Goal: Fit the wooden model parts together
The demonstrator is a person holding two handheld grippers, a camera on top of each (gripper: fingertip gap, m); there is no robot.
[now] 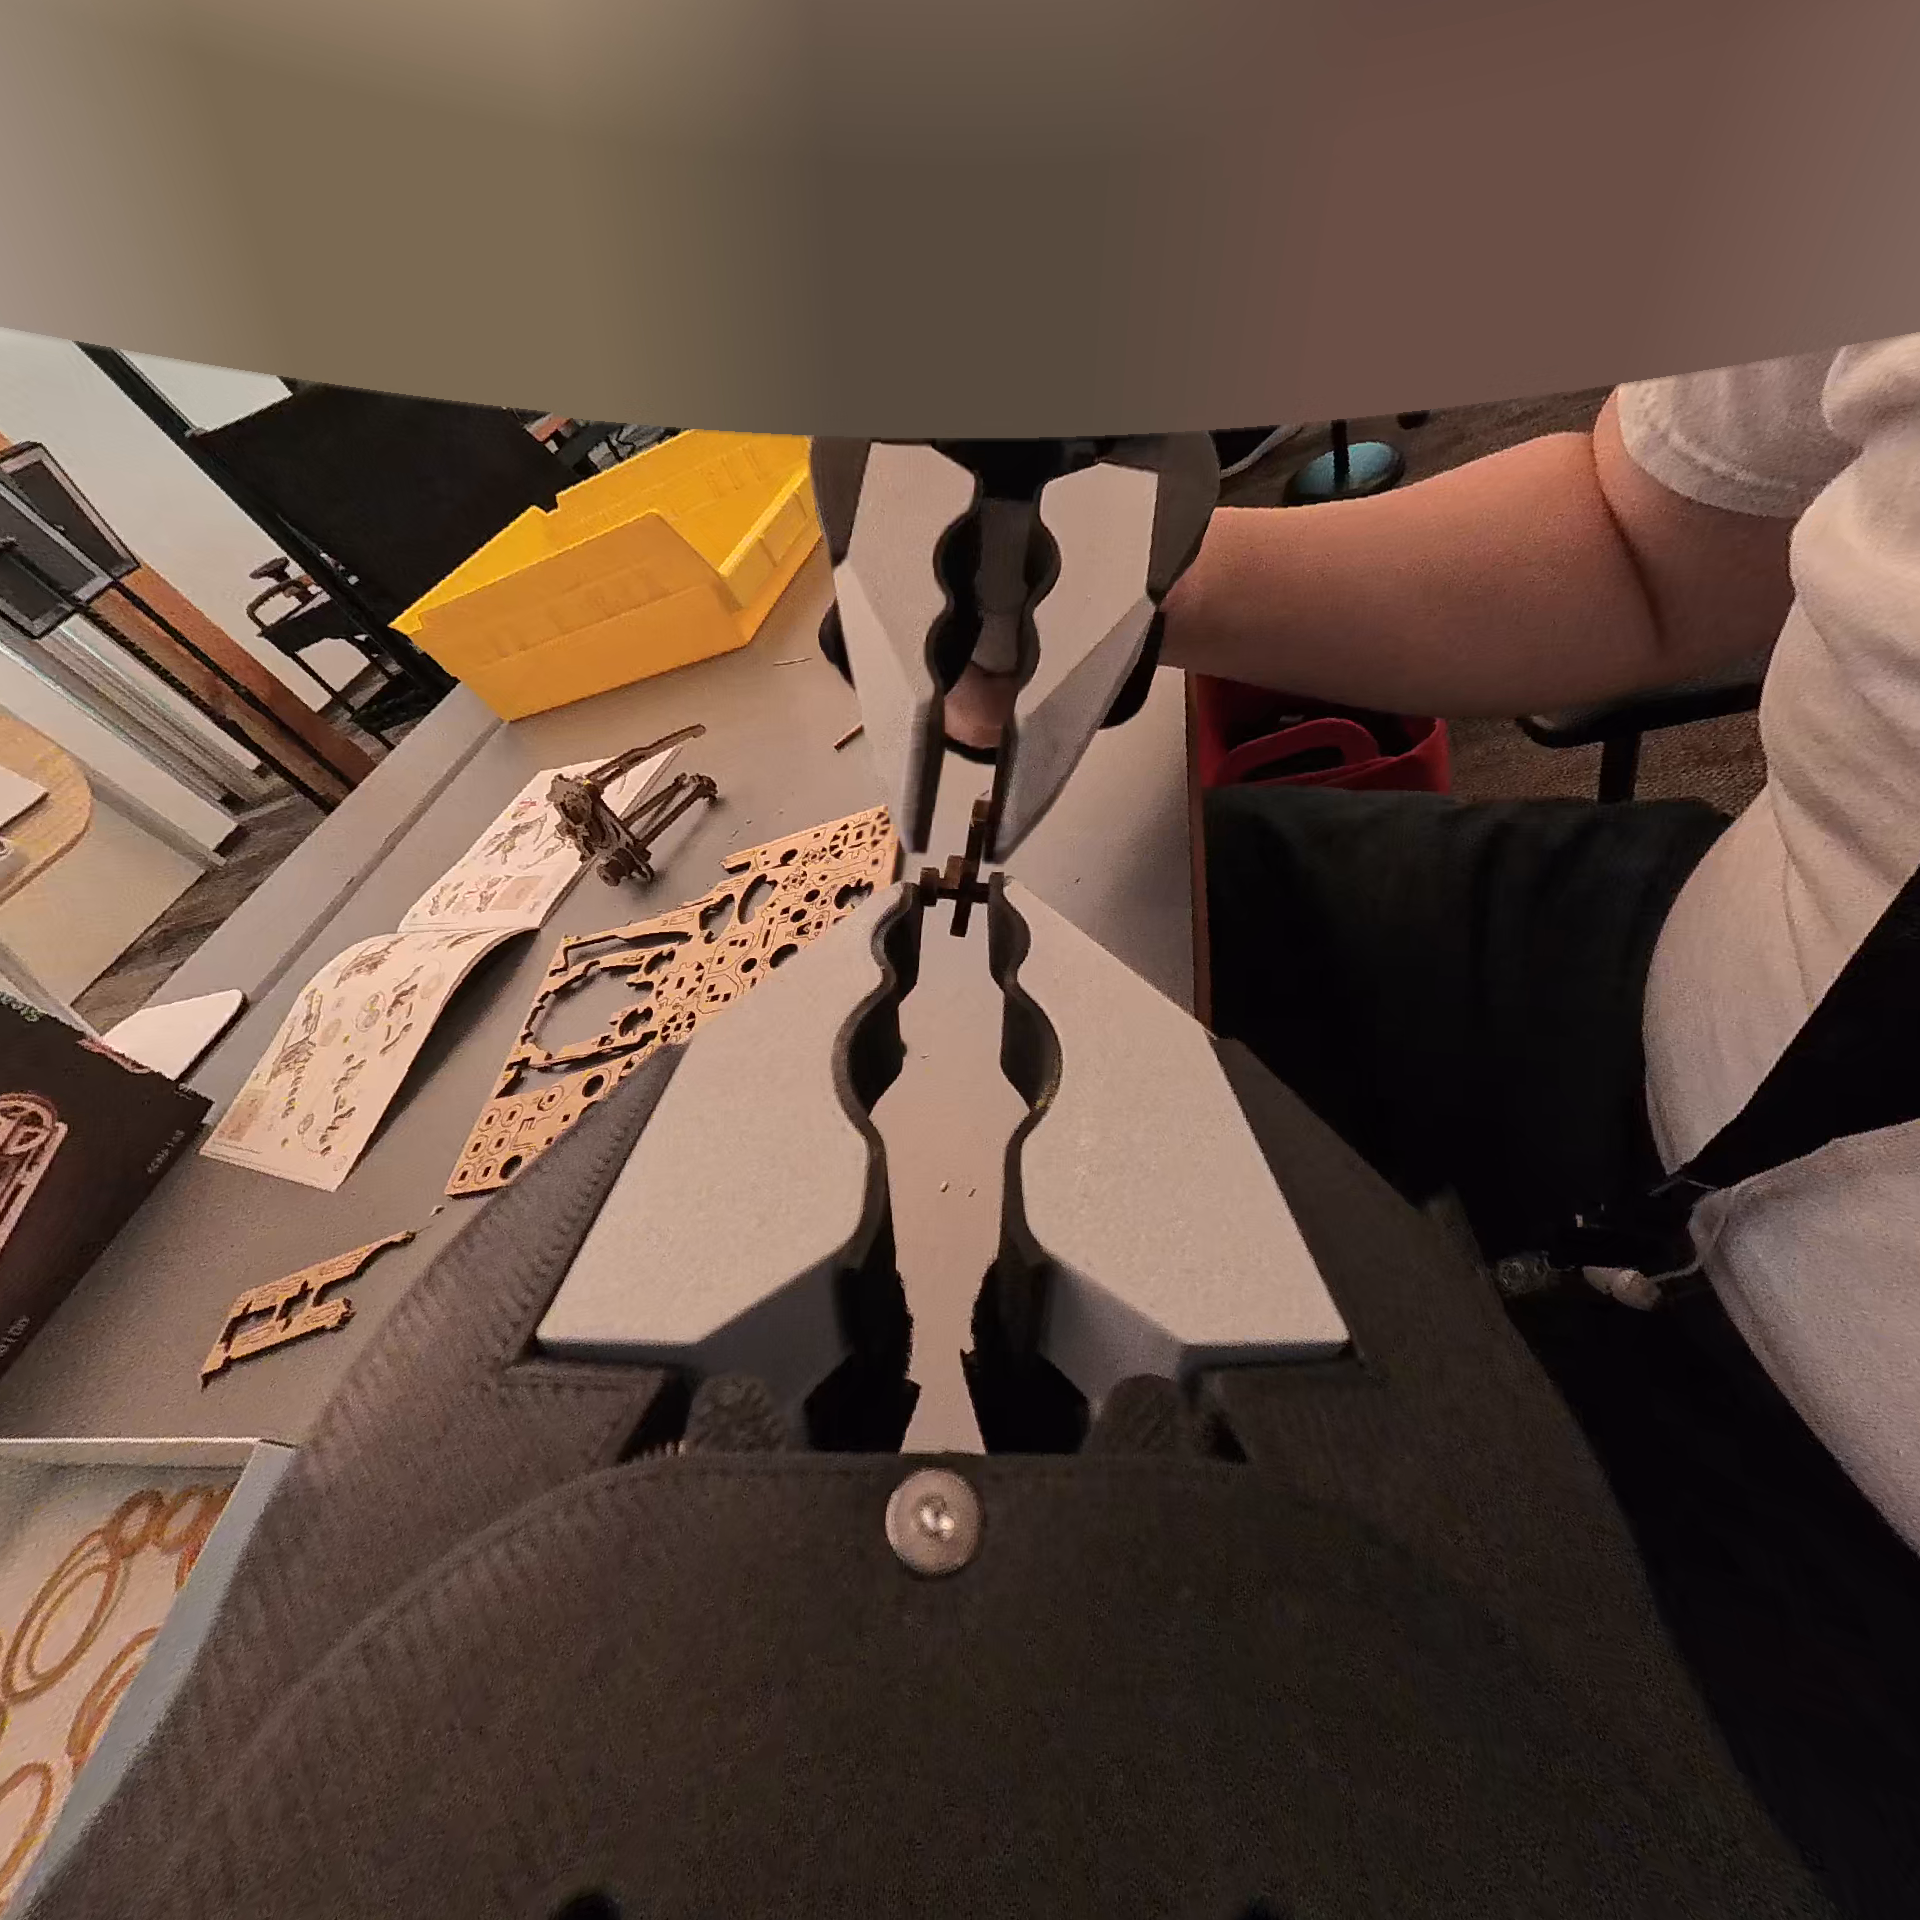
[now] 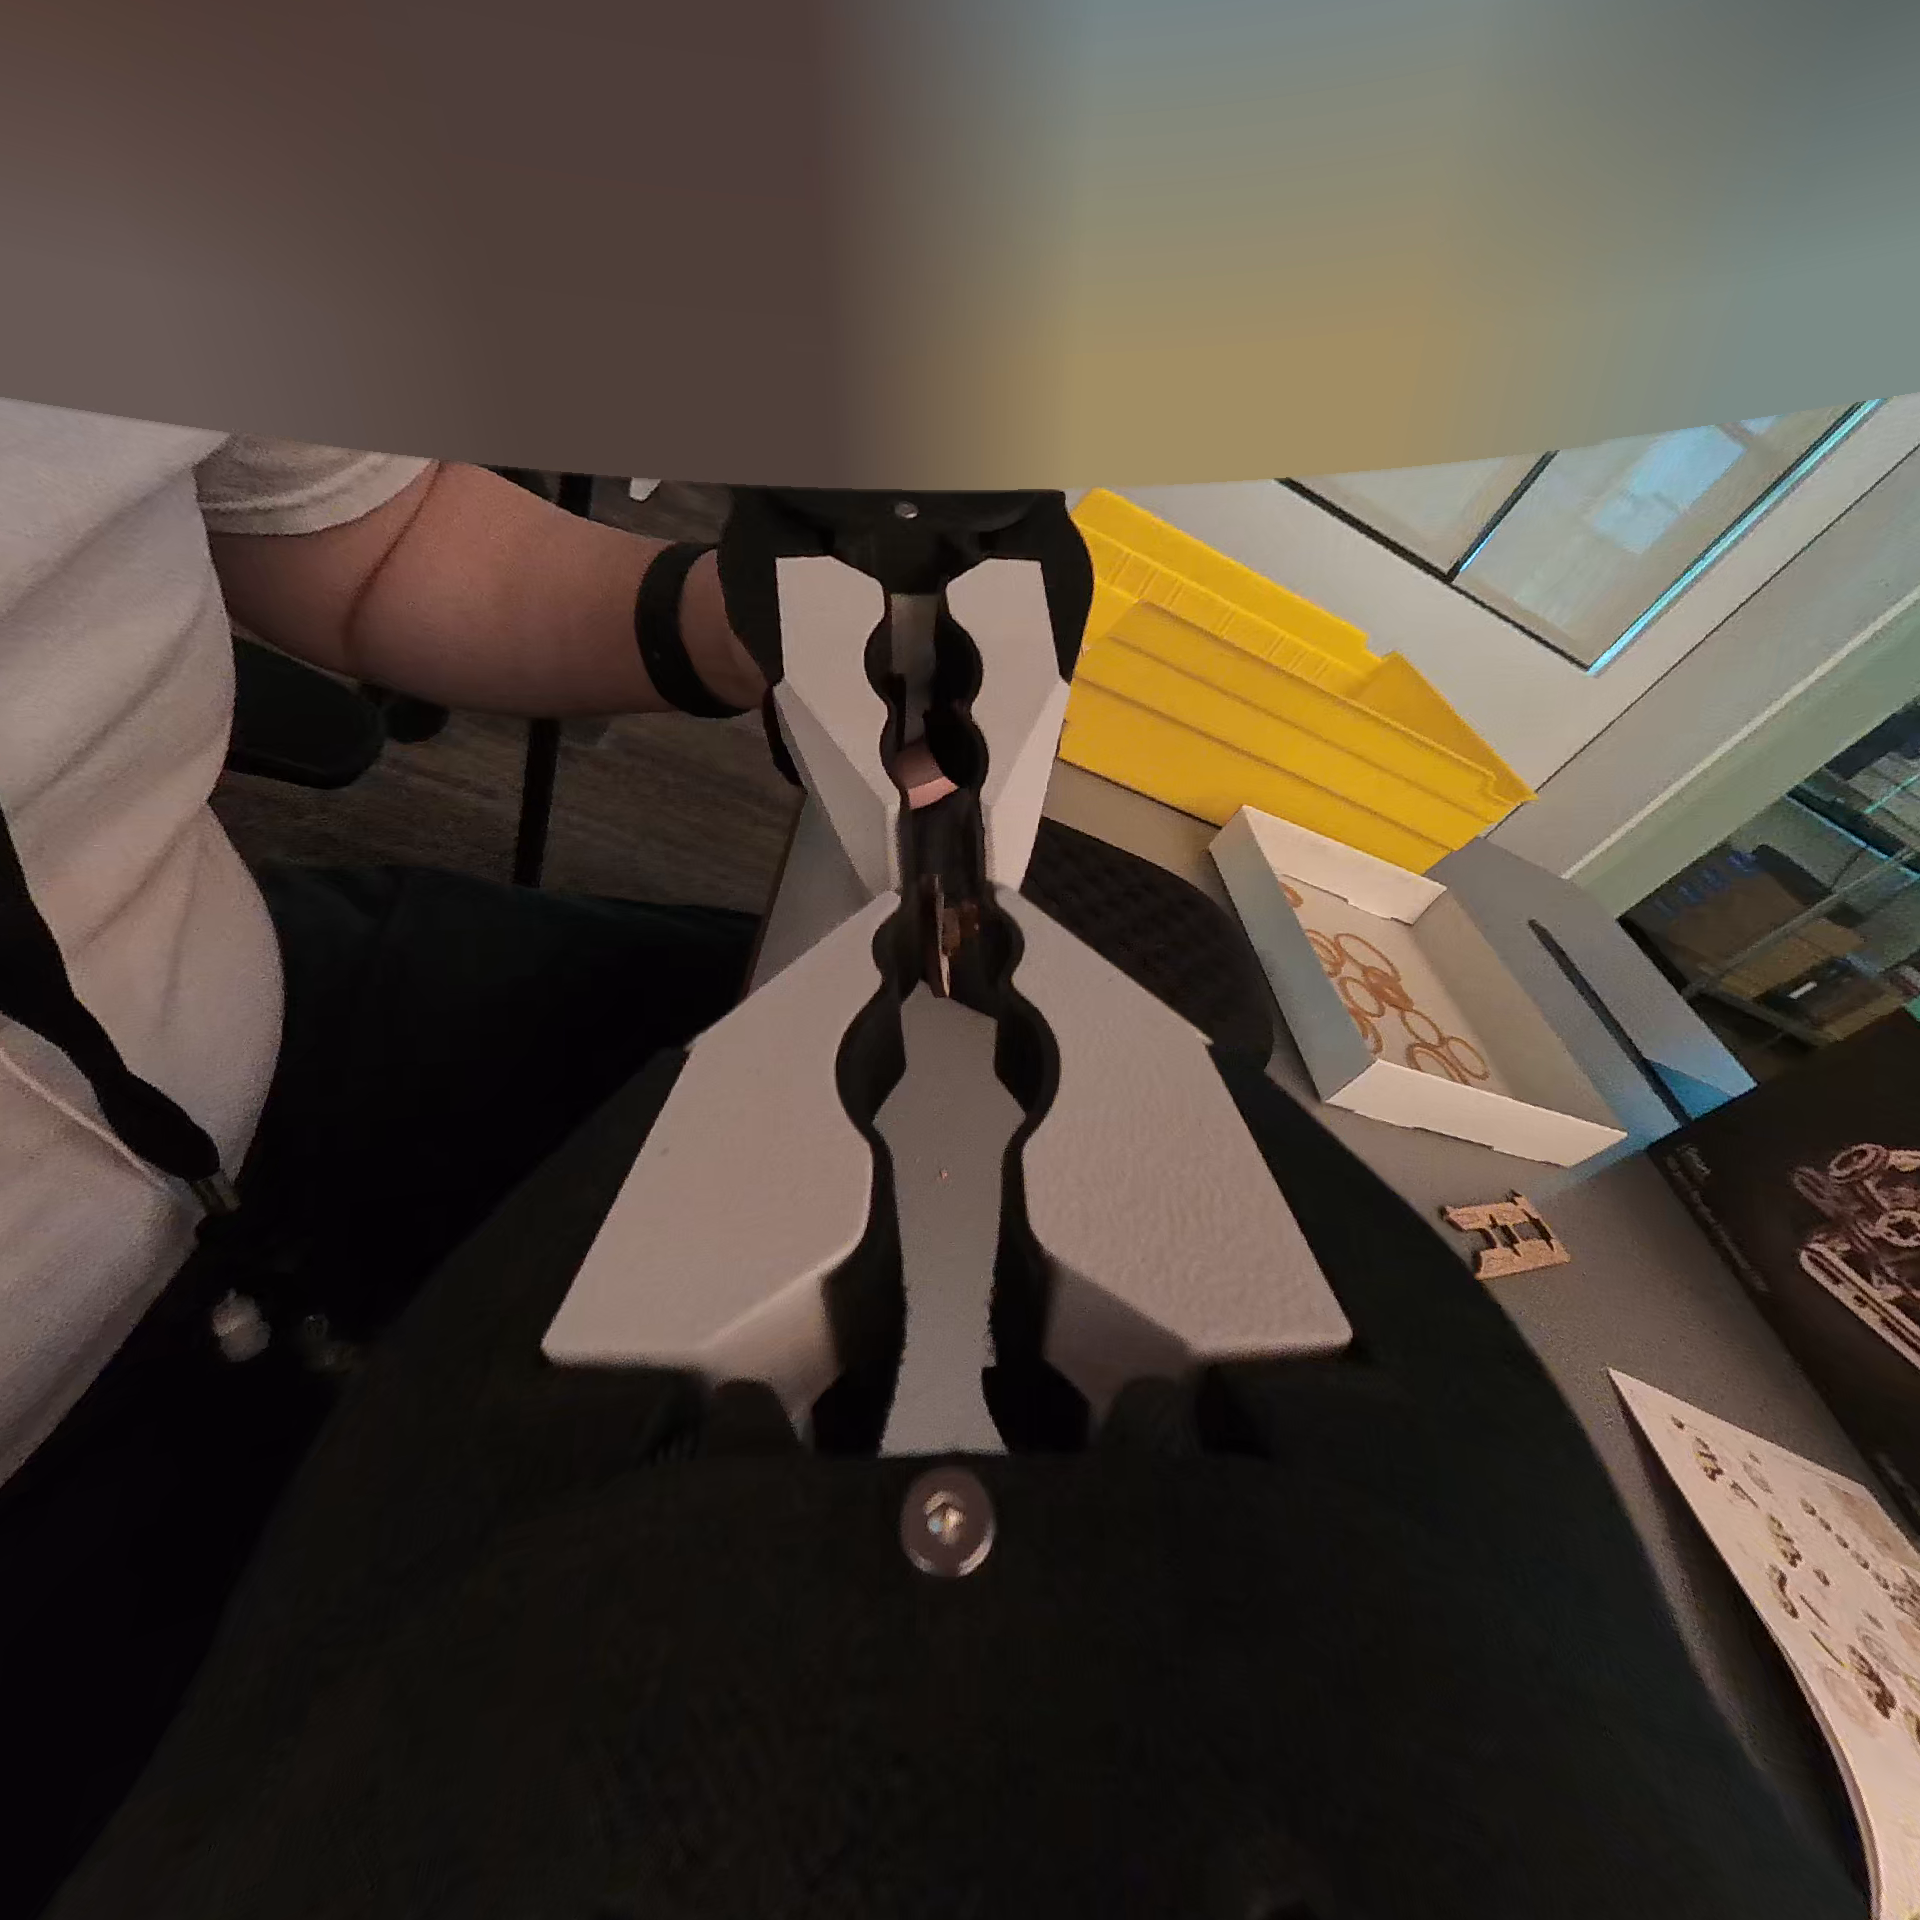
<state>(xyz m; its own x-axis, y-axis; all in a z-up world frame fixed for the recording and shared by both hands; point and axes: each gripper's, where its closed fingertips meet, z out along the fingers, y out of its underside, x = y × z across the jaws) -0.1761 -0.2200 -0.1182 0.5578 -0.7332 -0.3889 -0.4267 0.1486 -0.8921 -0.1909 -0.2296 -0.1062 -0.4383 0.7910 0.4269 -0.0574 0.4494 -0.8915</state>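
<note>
Both tongs tip to tip over grey table [image 1: 1091, 914], near its edge. L gripper [image 1: 954, 902] nipped nearly shut on small wooden cross piece [image 1: 958, 896]; R gripper [image 1: 961, 831] opposite, pinched onto slim wooden strip [image 1: 980, 821] touching that cross piece. Off to side: yellow bin [image 1: 613, 582], open instruction booklet [image 1: 416, 966], punched-out wooden sheet [image 1: 675, 987], small wooden offcut [image 1: 286, 1299].

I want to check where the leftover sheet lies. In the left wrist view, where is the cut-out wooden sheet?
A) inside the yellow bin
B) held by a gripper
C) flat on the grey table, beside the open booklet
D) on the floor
C: the cut-out wooden sheet lies flat on the grey table, next to the open booklet.
</note>
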